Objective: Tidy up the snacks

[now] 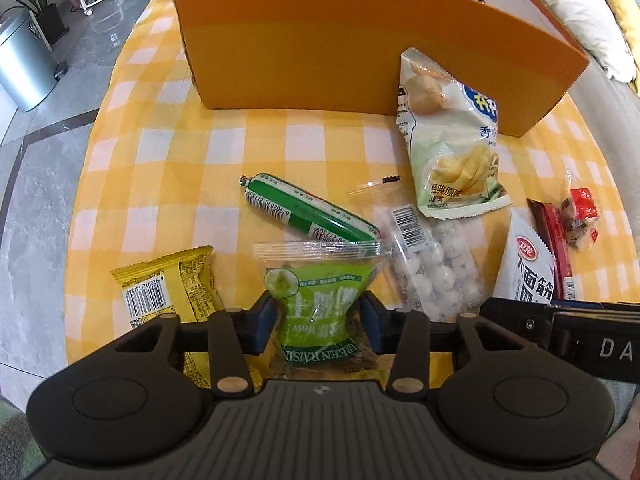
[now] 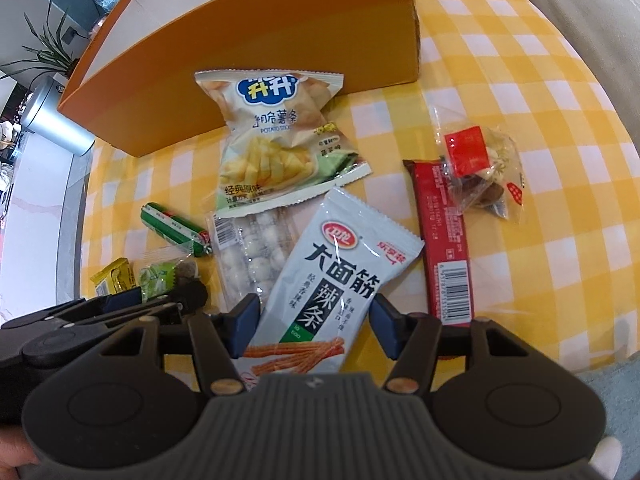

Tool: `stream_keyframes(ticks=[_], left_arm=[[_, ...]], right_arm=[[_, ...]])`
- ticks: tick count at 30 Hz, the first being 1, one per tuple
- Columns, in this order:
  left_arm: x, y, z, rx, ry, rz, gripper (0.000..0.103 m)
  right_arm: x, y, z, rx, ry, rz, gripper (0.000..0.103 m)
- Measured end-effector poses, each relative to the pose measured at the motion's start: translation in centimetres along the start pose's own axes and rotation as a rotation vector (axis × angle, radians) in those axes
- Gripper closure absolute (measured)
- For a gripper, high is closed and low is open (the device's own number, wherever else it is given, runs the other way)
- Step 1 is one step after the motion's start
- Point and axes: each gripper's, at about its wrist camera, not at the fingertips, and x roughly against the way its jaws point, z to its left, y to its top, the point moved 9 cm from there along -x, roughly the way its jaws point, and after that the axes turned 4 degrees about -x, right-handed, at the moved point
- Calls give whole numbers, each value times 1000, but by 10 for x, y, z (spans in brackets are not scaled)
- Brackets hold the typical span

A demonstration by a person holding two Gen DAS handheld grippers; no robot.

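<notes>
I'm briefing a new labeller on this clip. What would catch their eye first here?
Probably the big orange box standing at the back of the yellow checked tablecloth, with snack packets scattered in front of it. Next, the green raisin bag pinched between the left gripper's blue pads, and the white spicy-strip packet lying between the right gripper's fingers.

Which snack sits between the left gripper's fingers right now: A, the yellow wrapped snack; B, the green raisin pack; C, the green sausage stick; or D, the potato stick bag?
B: the green raisin pack stands between the blue pads of the left gripper, while the green sausage stick lies beyond it on the cloth.
</notes>
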Motion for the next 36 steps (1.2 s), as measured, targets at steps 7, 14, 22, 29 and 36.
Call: stream_keyframes(ticks=[7, 14, 22, 29, 36], left_arm=[[33, 9, -1, 44, -49, -84, 63], [85, 42, -3, 57, -64, -212, 64], [121, 95, -10, 10, -41, -320, 64], [132, 135, -15, -23, -33, -371, 64], [124, 169, -16, -39, -34, -363, 64]], right_arm=[[25, 13, 6, 32, -4, -82, 46], [67, 36, 18, 86, 16, -216, 46], [106, 72, 27, 146, 0, -378, 46], [131, 106, 34, 182, -7, -500, 46], [134, 140, 46, 202, -28, -556, 46]])
